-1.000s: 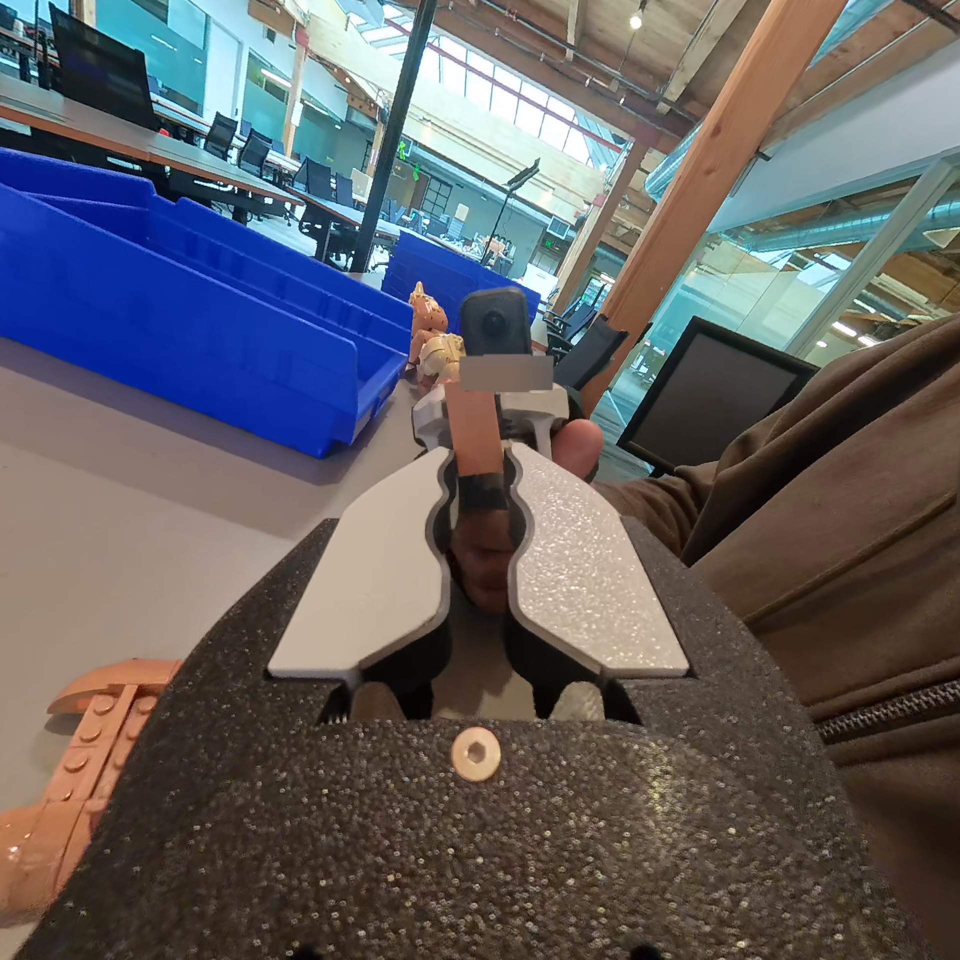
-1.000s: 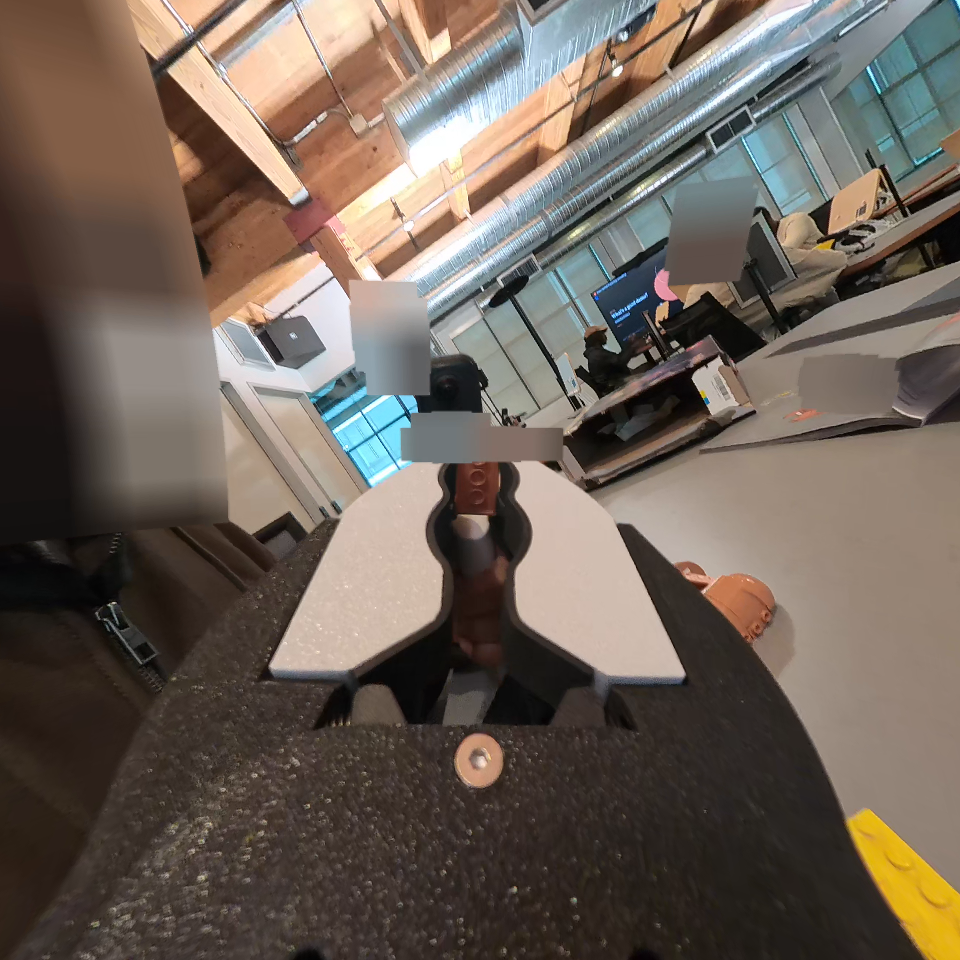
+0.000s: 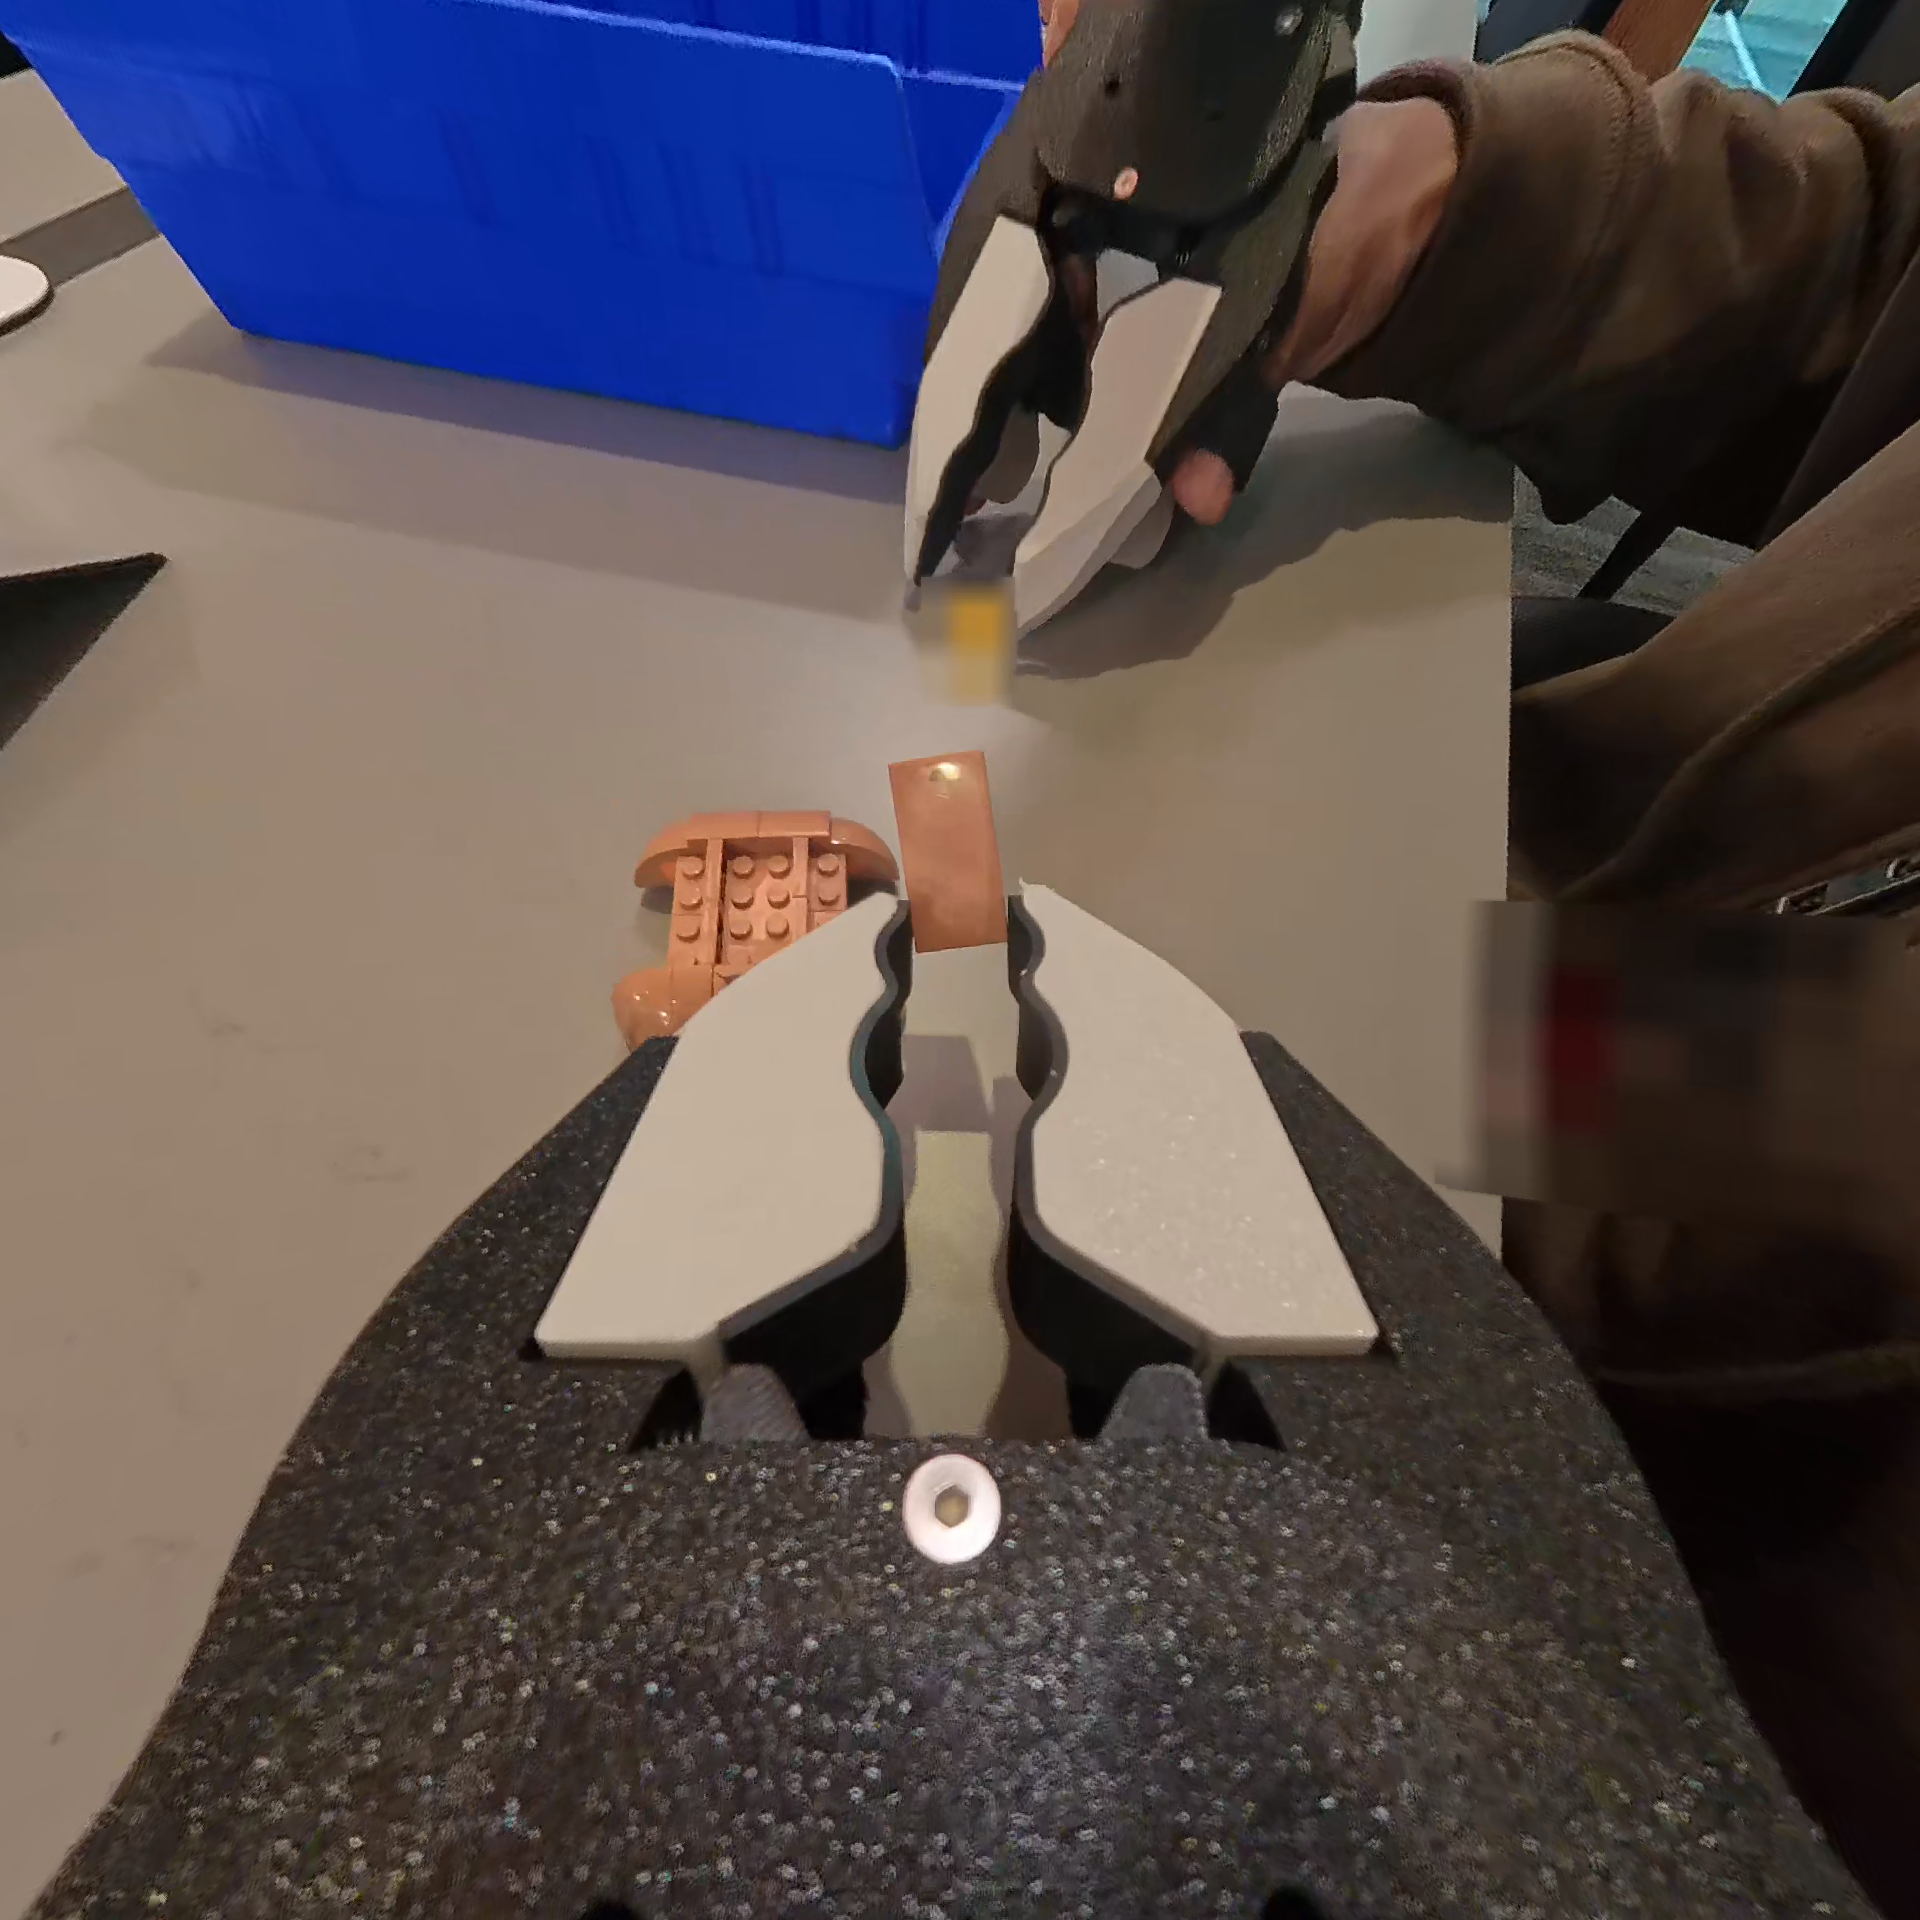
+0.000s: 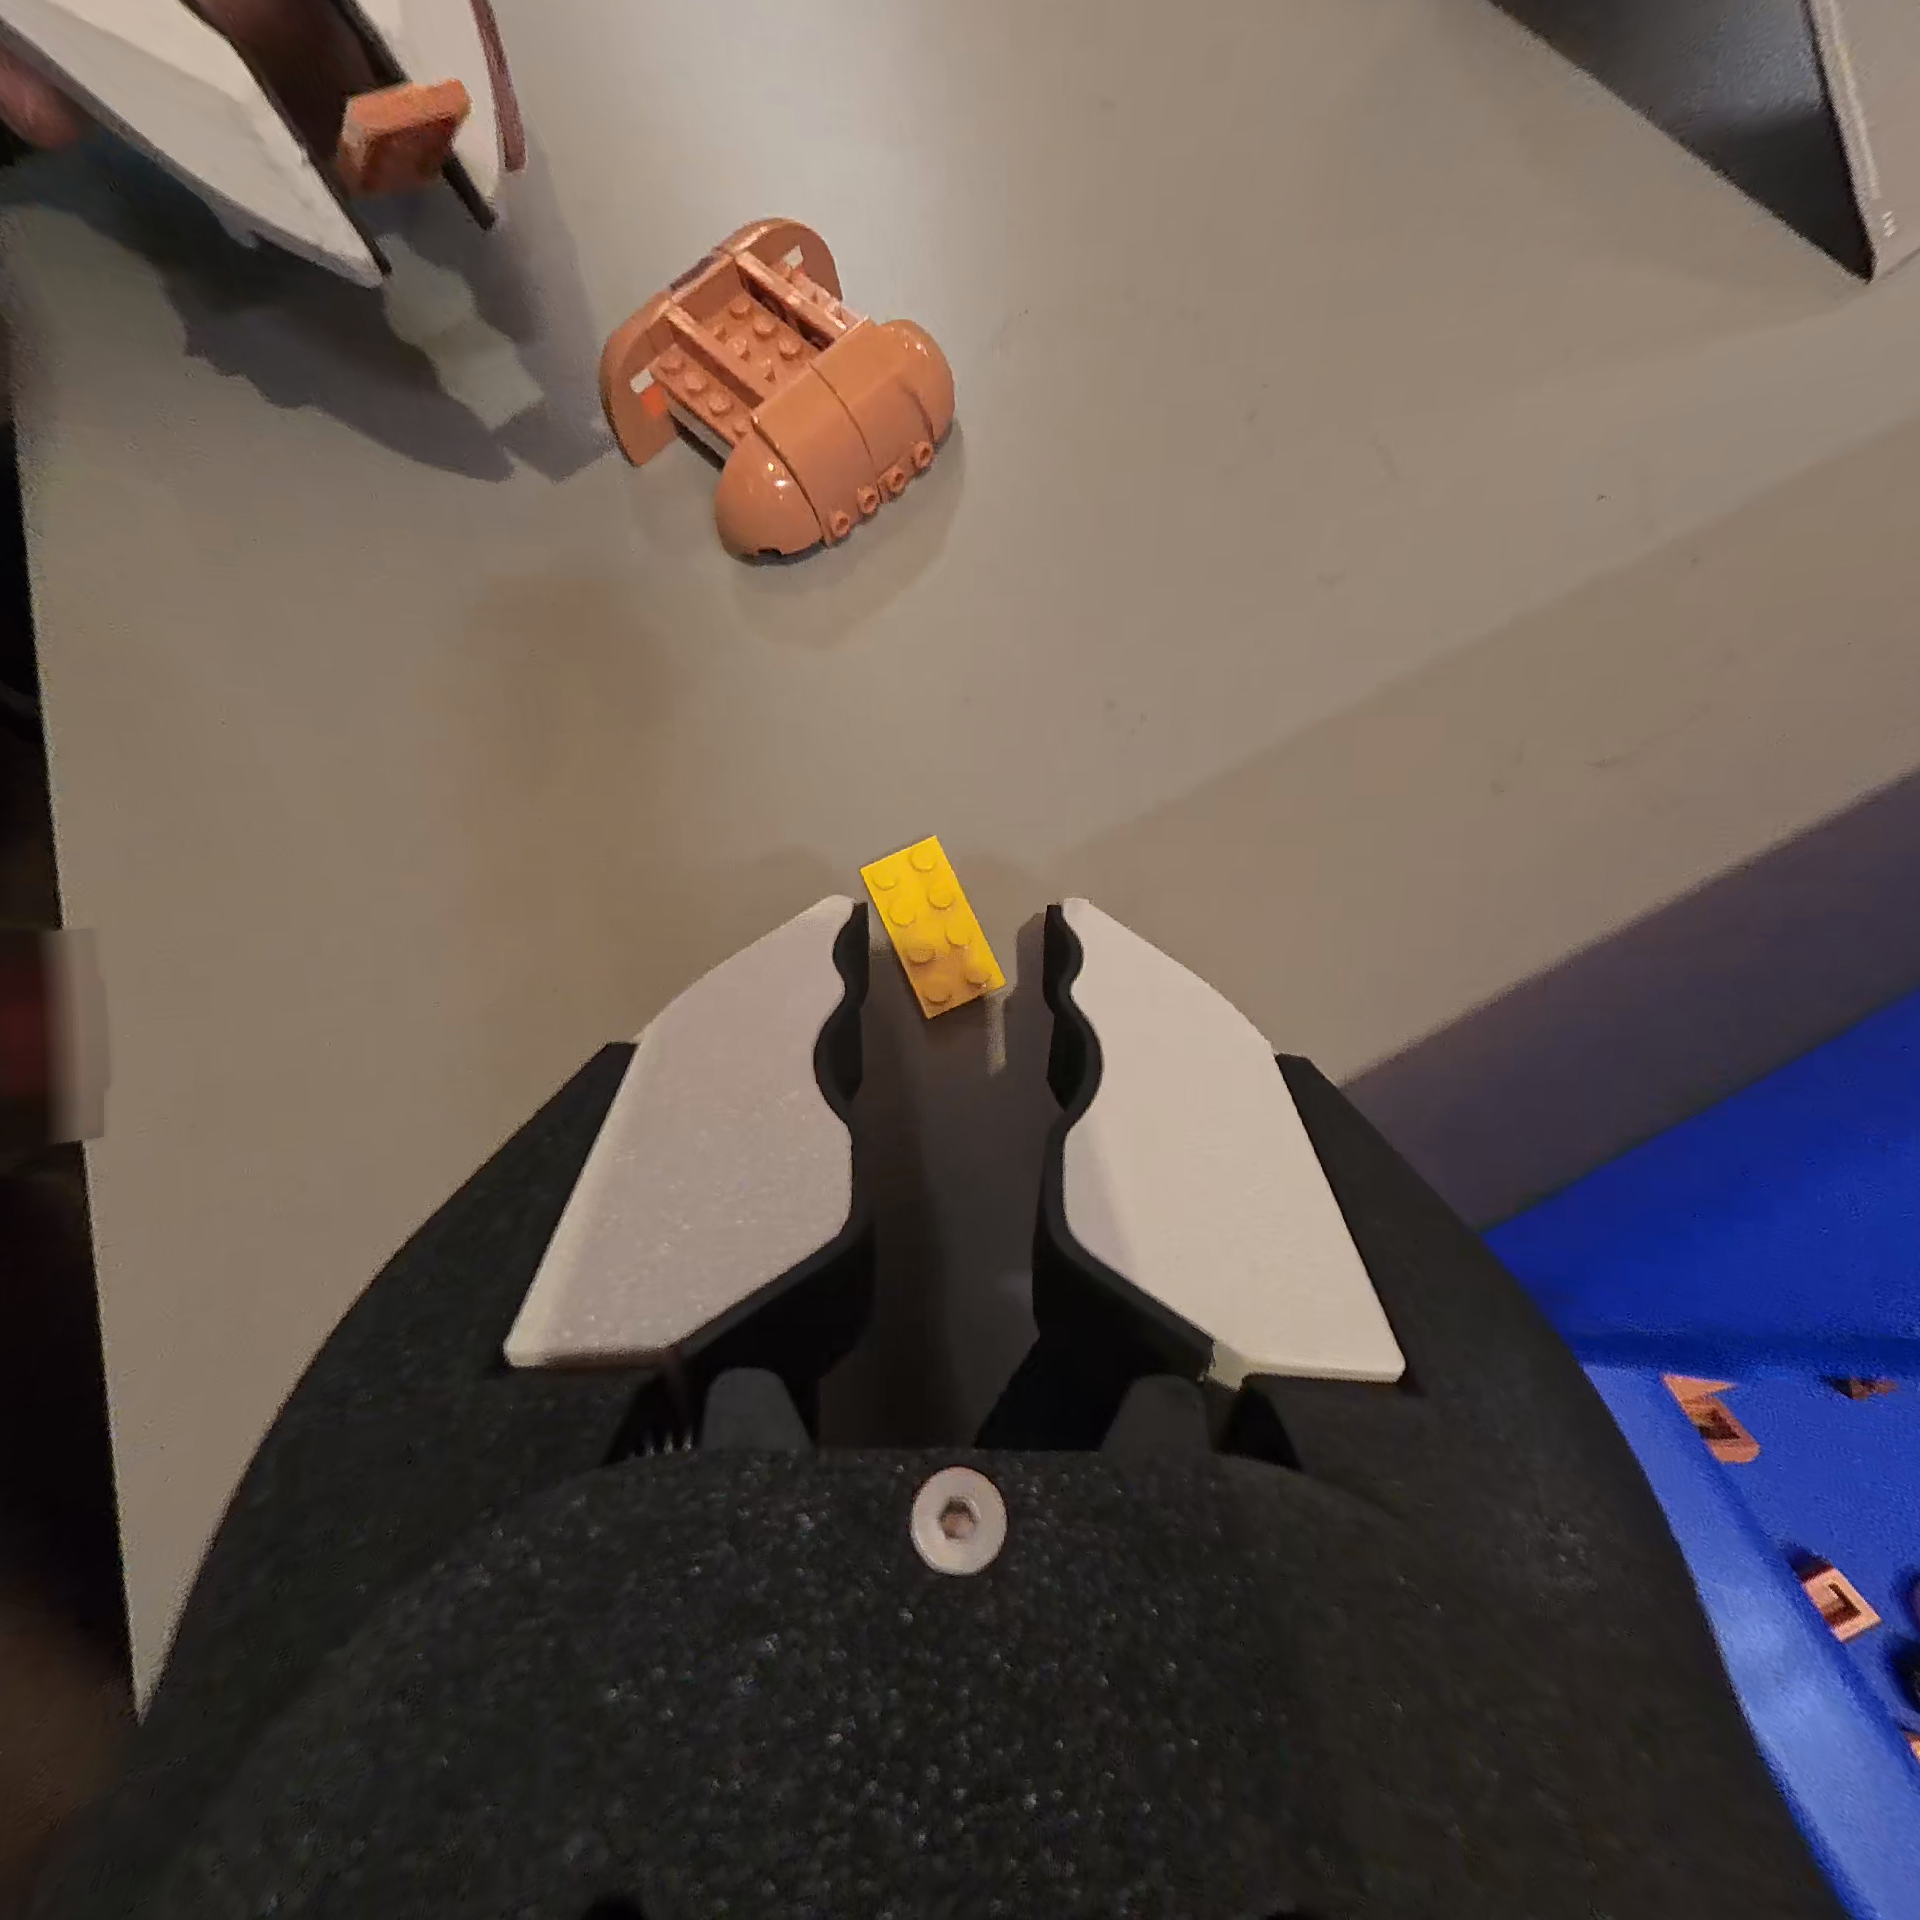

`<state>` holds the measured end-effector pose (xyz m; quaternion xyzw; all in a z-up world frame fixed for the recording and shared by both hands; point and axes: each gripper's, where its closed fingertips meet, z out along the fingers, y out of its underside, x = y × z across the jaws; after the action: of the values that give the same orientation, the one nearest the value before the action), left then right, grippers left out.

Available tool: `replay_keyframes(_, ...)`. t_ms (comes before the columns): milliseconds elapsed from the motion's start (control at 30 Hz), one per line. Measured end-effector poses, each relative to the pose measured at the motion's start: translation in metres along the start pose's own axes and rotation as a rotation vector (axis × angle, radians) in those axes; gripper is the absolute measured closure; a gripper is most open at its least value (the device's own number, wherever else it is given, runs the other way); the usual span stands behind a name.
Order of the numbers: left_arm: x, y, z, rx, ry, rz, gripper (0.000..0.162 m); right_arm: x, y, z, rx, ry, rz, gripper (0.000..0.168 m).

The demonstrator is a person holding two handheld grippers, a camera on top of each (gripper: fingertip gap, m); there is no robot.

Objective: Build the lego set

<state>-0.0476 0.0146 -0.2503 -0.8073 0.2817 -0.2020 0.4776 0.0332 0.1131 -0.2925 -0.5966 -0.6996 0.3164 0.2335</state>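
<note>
Left gripper (image 3: 958, 904) jaws pinch tan plate (image 3: 945, 847) — right gripper (image 4: 954, 914) jaws spread, seemingly straddling yellow plate (image 4: 932, 925).

A tan slab (image 3: 948, 852), smooth side up, is pinched at the left claw (image 3: 958, 914) tips. A rounded tan lego body (image 4: 774, 390), studs showing, sits on the tabletop (image 4: 1351, 520). A yellow plate (image 4: 932, 927) lies flat between the spread right claw (image 4: 956, 920) tips.

A plain grey worktable (image 3: 436, 665) is filling both views, suggesting a workshop or lab bench rather than a home. A blue parts bin (image 3: 582, 208) is sitting on it, with small loose pieces (image 4: 1714, 1429) lying inside. A dark flat edge (image 4: 1766, 114) is showing at one corner; what it belongs to is unclear.
</note>
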Motion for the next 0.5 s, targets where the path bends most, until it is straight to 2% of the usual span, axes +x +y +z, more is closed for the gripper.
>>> replay_keyframes(267,-0.0031,-0.0075,0.0015,0.066,0.009,0.04,0.145,-0.0029,0.0032,0.006,-0.045,0.016,-0.049,0.137)
replay_keyframes(500,-0.0056,-0.0085,0.001,0.087,0.015,0.043,0.145,-0.0065,-0.0011,0.0107,-0.045,0.018,-0.084,0.151)
